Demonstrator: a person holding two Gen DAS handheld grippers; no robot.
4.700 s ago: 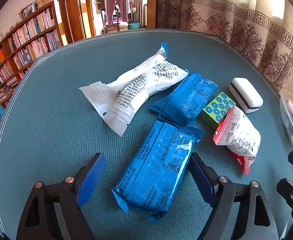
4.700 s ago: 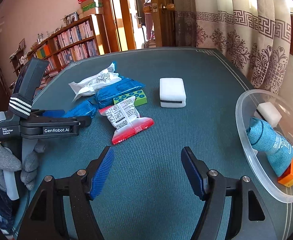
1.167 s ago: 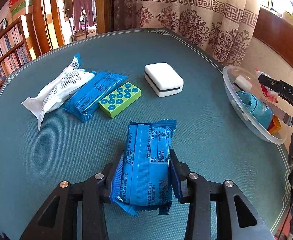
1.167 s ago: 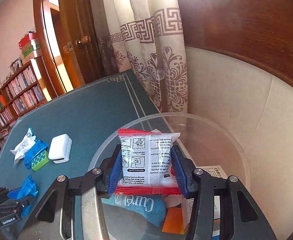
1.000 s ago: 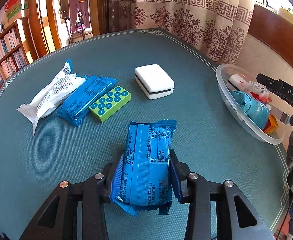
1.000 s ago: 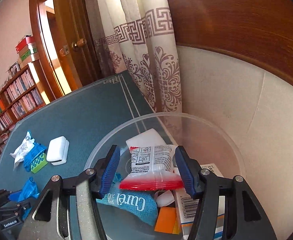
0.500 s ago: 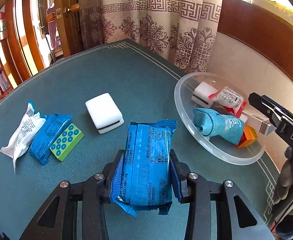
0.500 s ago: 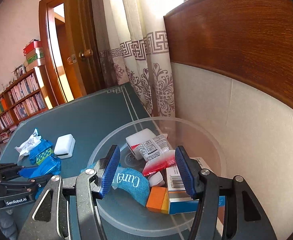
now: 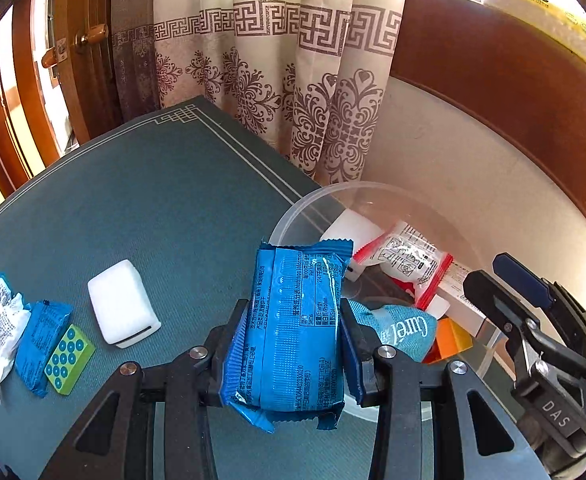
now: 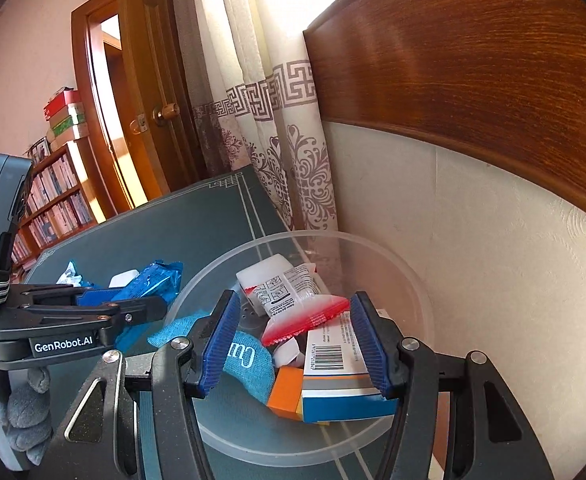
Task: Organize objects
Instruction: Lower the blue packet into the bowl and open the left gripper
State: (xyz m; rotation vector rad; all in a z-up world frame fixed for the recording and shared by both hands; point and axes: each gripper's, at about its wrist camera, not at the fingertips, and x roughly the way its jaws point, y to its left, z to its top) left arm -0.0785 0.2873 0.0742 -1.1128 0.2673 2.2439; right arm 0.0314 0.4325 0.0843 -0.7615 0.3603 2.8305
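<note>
My left gripper (image 9: 293, 312) is shut on a blue snack packet (image 9: 297, 332), held above the near-left rim of a clear plastic bowl (image 9: 293, 216). In the right wrist view the same packet (image 10: 153, 280) and left gripper (image 10: 149, 304) come in from the left of the bowl (image 10: 421, 280). My right gripper (image 10: 293, 304) stands open over the bowl with nothing pressed between its blue pads. A red-and-white sachet (image 10: 293, 296) lies loose in the bowl on a teal pouch (image 10: 249, 360), an orange block (image 10: 285, 392) and a barcoded box (image 10: 333, 360).
On the green table (image 9: 173, 200) to the left lie a white block (image 9: 123, 304), a green dotted block (image 9: 69, 356), another blue packet (image 9: 41, 340) and a white packet (image 9: 1, 328). A curtain (image 9: 293, 100) and a wall stand right behind the bowl at the table's edge.
The right gripper opened and dropped the red-and-white sachet into the bowl, then drew back slightly. The left gripper carried the blue packet from mid-table over to the bowl.
</note>
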